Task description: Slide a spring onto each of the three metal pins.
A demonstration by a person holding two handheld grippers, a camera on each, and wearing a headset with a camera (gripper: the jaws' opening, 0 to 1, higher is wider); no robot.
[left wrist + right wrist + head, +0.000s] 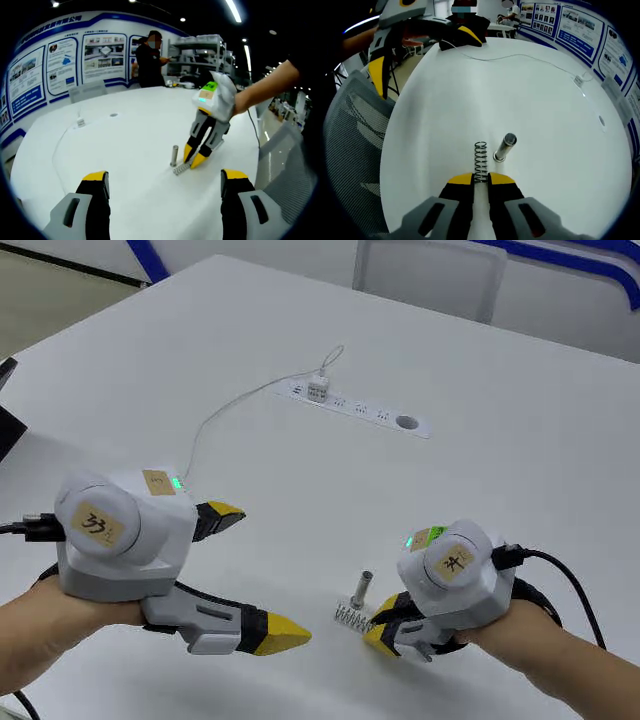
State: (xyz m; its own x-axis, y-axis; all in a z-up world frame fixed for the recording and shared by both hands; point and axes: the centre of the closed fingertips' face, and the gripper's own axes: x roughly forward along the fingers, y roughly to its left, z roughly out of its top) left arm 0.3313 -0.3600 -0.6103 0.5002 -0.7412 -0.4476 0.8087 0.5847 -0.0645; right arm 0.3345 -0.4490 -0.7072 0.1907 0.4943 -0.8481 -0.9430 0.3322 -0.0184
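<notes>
While my right gripper (480, 179) is clamped on one end of the spring (480, 160), the coil lies flat on the white table (480, 470), close to its near edge. One metal pin (506, 146) stands upright just beside the spring, with no coil on it. My left gripper (258, 572) hovers further left along that same edge, its jaws wide apart. Toward the far edge I see a white power strip (360, 408) with a thin white cable (213, 418) trailing from it.
</notes>
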